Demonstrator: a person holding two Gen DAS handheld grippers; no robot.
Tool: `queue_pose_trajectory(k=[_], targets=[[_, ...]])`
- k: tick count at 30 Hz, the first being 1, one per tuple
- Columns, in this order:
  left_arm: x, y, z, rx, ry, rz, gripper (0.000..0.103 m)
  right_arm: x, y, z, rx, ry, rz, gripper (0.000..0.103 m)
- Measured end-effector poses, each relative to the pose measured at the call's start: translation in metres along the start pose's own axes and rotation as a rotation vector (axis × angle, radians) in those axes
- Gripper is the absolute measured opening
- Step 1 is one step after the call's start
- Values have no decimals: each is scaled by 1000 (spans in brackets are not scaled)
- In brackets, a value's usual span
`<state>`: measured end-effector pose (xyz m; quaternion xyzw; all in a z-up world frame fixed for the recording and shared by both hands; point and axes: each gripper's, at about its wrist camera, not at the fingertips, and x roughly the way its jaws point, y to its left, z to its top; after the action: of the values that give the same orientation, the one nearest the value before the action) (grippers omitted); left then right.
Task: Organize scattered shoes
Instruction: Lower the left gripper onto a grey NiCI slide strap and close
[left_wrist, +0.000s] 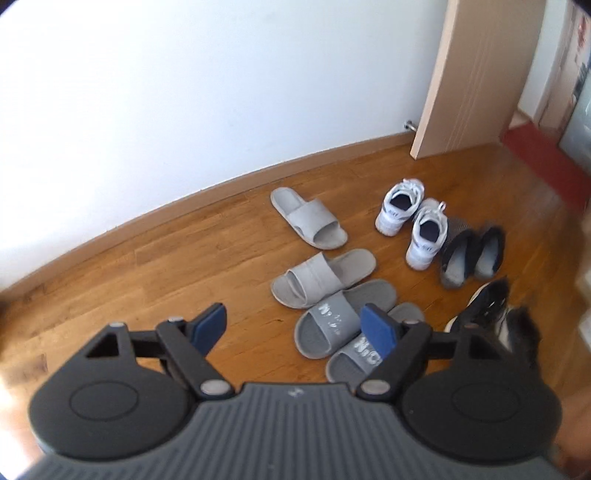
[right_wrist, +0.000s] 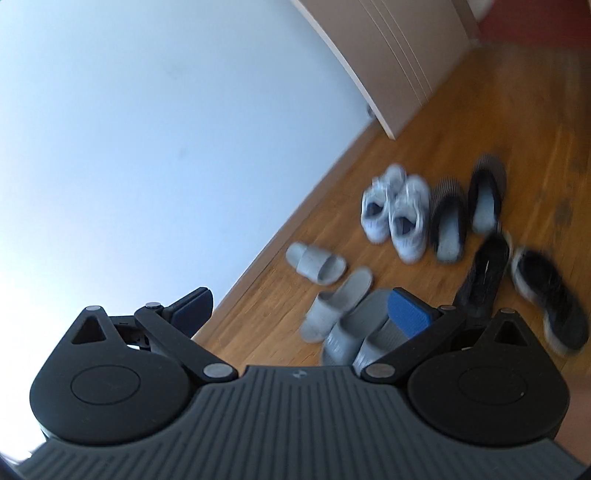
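Note:
Shoes lie scattered on a wooden floor (left_wrist: 184, 258) near a white wall. Two light grey slides (left_wrist: 308, 218) (left_wrist: 321, 278) point different ways. A darker grey pair with white lettering (left_wrist: 343, 323) lies side by side in front of them. White sneakers (left_wrist: 408, 221) stand paired beside dark slippers (left_wrist: 471, 254). Black sneakers (left_wrist: 487, 314) lie at the right. My left gripper (left_wrist: 295, 328) hangs open above the floor, empty, its right pad over the lettered pair. My right gripper (right_wrist: 303, 310) is open and empty too, high above the same shoes (right_wrist: 351, 332), in a blurred, tilted view.
A beige door (left_wrist: 472, 74) stands ajar at the back right, with a metal doorstop (left_wrist: 409, 125) at the skirting. A red mat (left_wrist: 546, 162) lies beyond the door. Bare floor stretches left of the slides along the wall.

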<state>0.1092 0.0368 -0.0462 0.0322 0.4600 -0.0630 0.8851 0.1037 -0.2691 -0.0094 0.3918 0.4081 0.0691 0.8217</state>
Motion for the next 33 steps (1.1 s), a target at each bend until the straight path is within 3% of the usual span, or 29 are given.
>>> queue_pose_trajectory(k=[5,7,10,15,19,22,26,28,30,32,33], targets=[[19,4,0,10,41,9,76,-4,0,9,-2,-1,6,103],[15,7,6,-5,14,-41,75,-5,1,13,-7,-2,7,103],[7,5,16,7,-35,-51,73,-8,3,19,-14,-4,8,103],[10,0,26,131,-136,41,73,-38,20,6,-89,-56,14,103],[30,-9,19,285,-173,12,73,-76,38,9,-179,-163,13,103],[76,4,0,318,-115,-71,74,-81,50,15,-250,-193,4,103],[135,12,-20,369,21,-35,74,-47,64,28,-372,-163,-36,103],[171,15,-25,317,95,-53,75,-12,61,37,-419,-118,-67,103],[202,26,-23,146,176,-151,80,39,53,45,-411,-37,-98,103],[231,30,-18,12,233,-204,80,76,42,49,-371,28,-115,103],[243,26,-14,-9,245,-223,80,100,34,52,-338,72,-130,103]])
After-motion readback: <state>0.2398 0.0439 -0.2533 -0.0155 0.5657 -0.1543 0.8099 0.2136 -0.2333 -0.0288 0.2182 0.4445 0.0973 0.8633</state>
